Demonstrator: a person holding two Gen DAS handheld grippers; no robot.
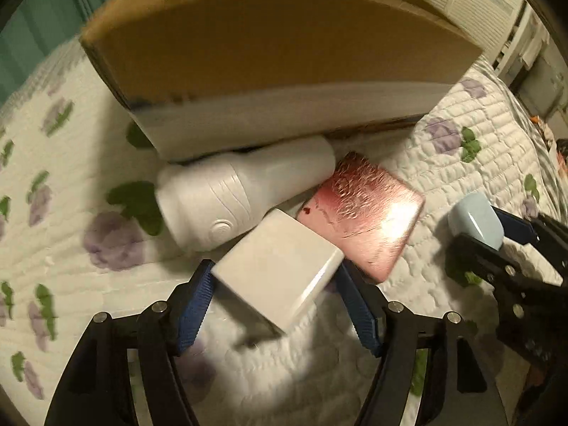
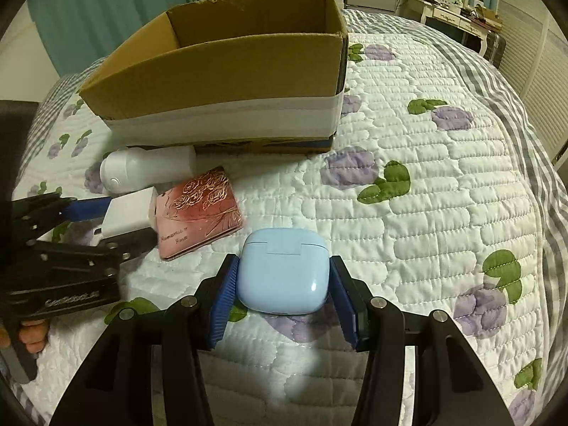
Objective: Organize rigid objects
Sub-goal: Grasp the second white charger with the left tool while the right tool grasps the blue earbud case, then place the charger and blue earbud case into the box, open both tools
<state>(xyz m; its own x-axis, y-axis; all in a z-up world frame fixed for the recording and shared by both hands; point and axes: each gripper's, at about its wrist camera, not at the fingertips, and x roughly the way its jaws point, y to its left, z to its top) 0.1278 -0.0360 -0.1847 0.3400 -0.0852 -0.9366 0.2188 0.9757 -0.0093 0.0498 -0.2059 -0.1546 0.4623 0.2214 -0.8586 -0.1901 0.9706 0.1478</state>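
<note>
My left gripper (image 1: 275,277) is shut on a white charger block (image 1: 280,269), held just above the quilt; it also shows in the right wrist view (image 2: 127,214). My right gripper (image 2: 284,273) is shut on a light blue earbud case (image 2: 283,271), also seen in the left wrist view (image 1: 475,223). A white bottle (image 1: 245,195) lies on its side against an open cardboard box (image 1: 277,71). A pink card box with gold roses (image 1: 362,213) lies beside the bottle, right behind the charger.
The cardboard box (image 2: 227,81) stands on a bed with a white quilt with purple flowers (image 2: 426,177). Teal curtains (image 2: 106,7) hang behind it. A dresser with clutter (image 2: 458,10) stands at the far right.
</note>
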